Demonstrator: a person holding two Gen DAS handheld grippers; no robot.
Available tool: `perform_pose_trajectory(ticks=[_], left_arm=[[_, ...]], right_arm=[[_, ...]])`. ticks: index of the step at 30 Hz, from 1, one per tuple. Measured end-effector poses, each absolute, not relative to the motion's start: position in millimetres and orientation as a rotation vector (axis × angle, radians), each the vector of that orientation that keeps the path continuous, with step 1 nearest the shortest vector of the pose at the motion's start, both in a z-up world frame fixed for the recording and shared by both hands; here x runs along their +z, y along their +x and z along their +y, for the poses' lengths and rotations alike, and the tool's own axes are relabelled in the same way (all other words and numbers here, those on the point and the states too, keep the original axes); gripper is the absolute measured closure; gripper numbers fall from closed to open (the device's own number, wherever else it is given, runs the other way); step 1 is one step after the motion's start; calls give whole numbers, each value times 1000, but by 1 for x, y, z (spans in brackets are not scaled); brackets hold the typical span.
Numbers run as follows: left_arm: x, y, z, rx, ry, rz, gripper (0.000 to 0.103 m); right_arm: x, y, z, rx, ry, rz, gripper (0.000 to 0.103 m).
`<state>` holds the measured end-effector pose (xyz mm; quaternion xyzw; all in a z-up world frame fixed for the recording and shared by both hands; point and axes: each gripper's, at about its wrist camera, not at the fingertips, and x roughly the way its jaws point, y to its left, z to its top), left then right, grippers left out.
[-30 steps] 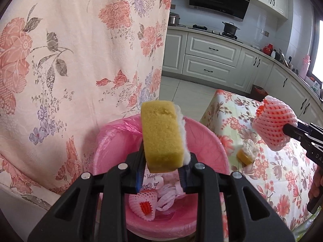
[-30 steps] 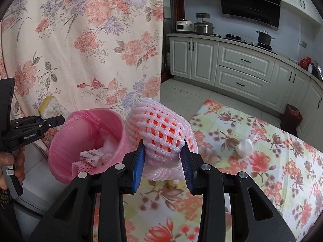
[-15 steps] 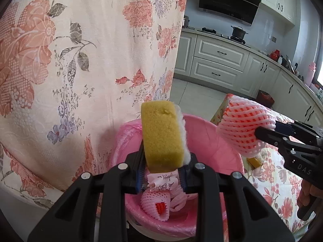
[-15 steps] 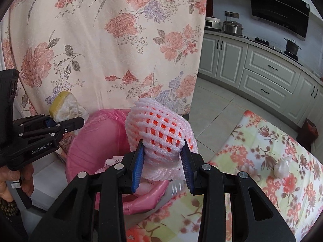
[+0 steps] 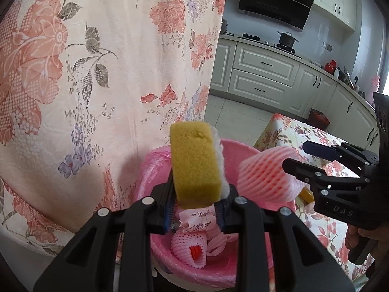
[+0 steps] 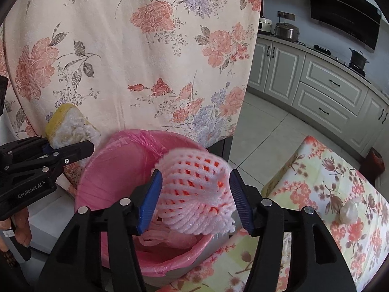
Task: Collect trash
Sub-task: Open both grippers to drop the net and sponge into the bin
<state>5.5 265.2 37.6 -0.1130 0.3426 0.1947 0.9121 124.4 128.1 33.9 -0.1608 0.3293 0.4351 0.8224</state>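
Note:
A pink-lined bin (image 5: 245,150) stands below both grippers. My left gripper (image 5: 195,209) is shut on a yellow sponge (image 5: 194,165) with a white backing, held upright over the bin's near side. My right gripper (image 6: 194,202) hangs over the bin (image 6: 114,160) and its jaws are opening. A pink foam fruit net (image 6: 194,189) sits loose and blurred between the blue pads, with a gap on its right side. In the left wrist view the foam net (image 5: 265,177) is just off the right gripper (image 5: 299,155), above the bin. The right wrist view shows the sponge (image 6: 70,126) at far left.
Inside the bin lie another foam net (image 5: 192,248) and a crumpled paper (image 5: 194,219). A flowered cloth (image 5: 97,73) hangs behind the bin. To the right is the flowered table (image 6: 340,182) with a white crumpled scrap (image 6: 349,213). Kitchen cabinets (image 6: 328,90) line the far wall.
My right gripper carried the foam net left from over the table to over the bin, and its jaws have now spread off the net. My left gripper kept its hold on the sponge.

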Motion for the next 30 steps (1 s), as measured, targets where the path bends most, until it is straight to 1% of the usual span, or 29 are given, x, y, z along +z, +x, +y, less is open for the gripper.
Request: perform_pose_trajectory(ticks=[5, 9, 14, 15, 17, 22, 25, 30], left_arm=[[36, 13, 262, 390, -228, 713, 75], [35, 21, 260, 382, -226, 722, 75], [30, 32, 260, 379, -228, 737, 75], [30, 34, 260, 377, -228, 738, 74], [30, 36, 258, 373, -231, 737, 64], [33, 42, 254, 352, -230, 730, 63], [33, 42, 252, 350, -232, 725, 57], [33, 41, 251, 353, -232, 724, 57]], right_arm=[[33, 130, 118, 900, -332, 705, 44], [33, 133, 108, 890, -322, 704, 40], [33, 137, 101, 877, -314, 708, 40], [33, 137, 100, 875, -313, 708, 40], [34, 138, 97, 873, -311, 706, 40], [35, 141, 91, 861, -305, 705, 40], [34, 142, 86, 854, -305, 706, 39], [33, 147, 79, 840, -299, 709, 37]])
